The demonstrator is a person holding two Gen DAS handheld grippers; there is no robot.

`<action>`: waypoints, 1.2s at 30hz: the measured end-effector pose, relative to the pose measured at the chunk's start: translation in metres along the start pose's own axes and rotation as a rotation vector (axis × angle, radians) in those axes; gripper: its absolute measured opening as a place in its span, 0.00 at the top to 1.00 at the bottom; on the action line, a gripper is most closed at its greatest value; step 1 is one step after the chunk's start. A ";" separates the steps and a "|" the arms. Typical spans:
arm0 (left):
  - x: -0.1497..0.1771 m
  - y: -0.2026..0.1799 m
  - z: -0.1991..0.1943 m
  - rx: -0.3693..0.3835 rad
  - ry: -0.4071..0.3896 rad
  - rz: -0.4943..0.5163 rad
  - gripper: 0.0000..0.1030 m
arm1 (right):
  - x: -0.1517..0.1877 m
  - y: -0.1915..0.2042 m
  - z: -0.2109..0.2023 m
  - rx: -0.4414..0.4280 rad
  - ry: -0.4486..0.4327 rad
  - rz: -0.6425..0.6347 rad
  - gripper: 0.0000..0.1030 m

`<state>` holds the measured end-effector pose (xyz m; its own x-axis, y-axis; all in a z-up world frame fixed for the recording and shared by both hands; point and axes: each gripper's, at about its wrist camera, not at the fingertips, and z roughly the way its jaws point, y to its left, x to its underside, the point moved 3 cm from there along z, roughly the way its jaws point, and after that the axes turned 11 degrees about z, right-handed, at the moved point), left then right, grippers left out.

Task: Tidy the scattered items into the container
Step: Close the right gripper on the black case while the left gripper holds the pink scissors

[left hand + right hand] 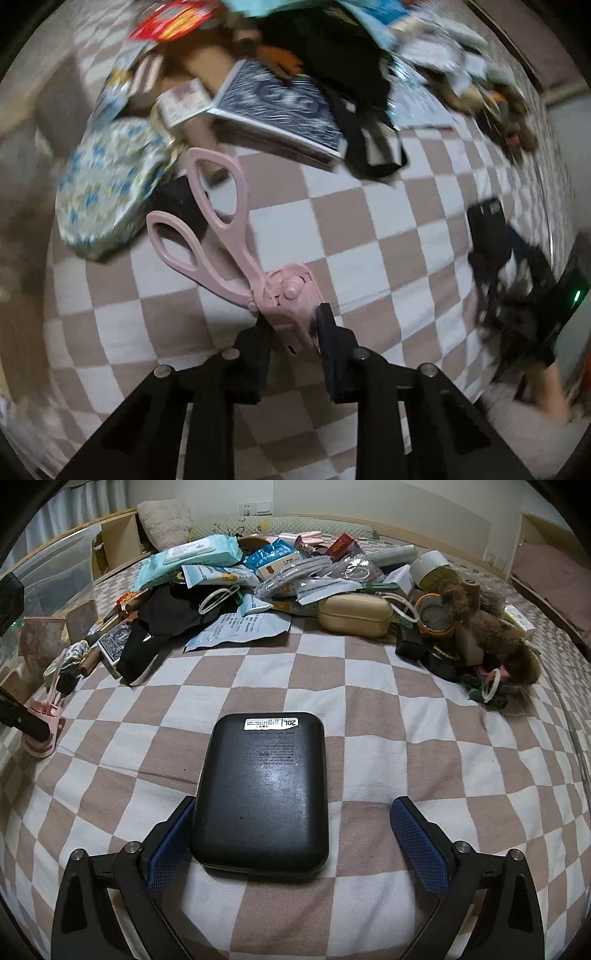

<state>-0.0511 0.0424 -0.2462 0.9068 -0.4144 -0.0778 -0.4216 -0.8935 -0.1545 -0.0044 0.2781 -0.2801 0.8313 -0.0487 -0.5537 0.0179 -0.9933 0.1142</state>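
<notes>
One smooth black rounded case [260, 794] lies on the checkered bedspread [406, 760], between the wide right claw [295, 843]. Left of the case, the left claw [291, 325] clamps one pink plastic curler [236, 251].

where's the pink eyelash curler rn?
The pink plastic eyelash curler is clamped at its head in the left hand-held gripper, over the brown-and-white checkered bedspread; in the right wrist view it sits at the far left edge.

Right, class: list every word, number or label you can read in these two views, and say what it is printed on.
"20L": white sticker on the black case, seen upside down.
Rest of that sticker and the grey print beneath: too small.
White printed pouch, wet-wipes pack, red packet: print unreadable.
Left wrist view: blurred, nothing legible.
</notes>
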 end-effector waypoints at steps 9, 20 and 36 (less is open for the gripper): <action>-0.001 -0.048 0.004 -0.123 -0.007 0.323 0.77 | 0.000 0.003 -0.018 -0.045 0.020 0.024 0.39; 0.005 -0.039 -0.001 -0.132 -0.019 0.307 0.70 | -0.016 0.010 -0.007 -0.053 0.059 0.027 0.39; 0.011 -0.031 -0.020 -0.103 -0.037 0.291 0.83 | -0.008 0.001 -0.016 -0.092 0.124 0.119 0.40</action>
<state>-0.0281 0.0619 -0.2227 0.7463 -0.6505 -0.1407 -0.6591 -0.7518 -0.0204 -0.0026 0.2790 -0.2623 0.8923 -0.1468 -0.4268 -0.0390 -0.9672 0.2511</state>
